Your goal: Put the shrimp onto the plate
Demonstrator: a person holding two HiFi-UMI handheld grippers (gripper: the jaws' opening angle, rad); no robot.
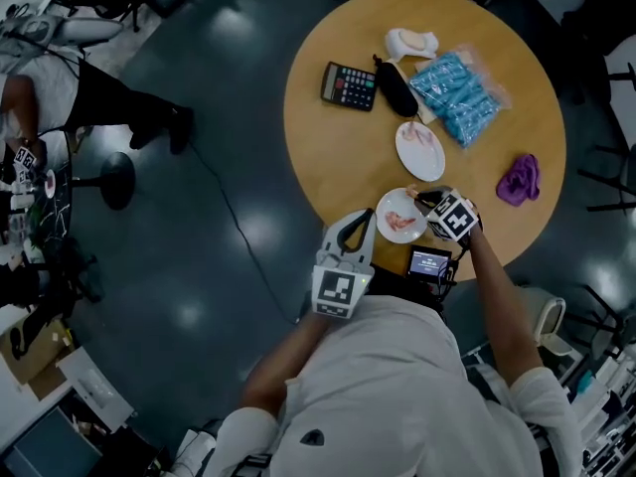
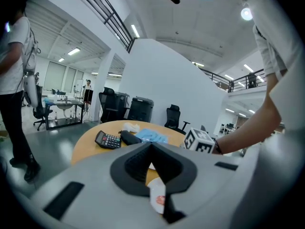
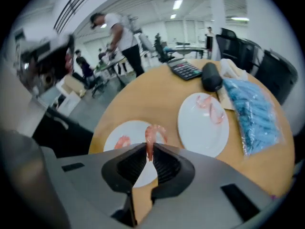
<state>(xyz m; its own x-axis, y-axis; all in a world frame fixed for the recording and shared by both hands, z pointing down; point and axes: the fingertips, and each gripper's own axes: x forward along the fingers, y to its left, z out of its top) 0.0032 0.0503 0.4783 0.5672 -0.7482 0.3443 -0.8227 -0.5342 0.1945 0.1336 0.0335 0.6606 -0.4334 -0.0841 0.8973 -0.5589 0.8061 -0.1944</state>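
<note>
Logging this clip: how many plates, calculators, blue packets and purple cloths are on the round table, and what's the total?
Plates: 2
Calculator: 1
Blue packet: 1
Purple cloth: 1
Total: 5

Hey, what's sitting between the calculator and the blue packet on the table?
A black oblong case lies between the calculator and the blue packet, clearest in the head view.
</note>
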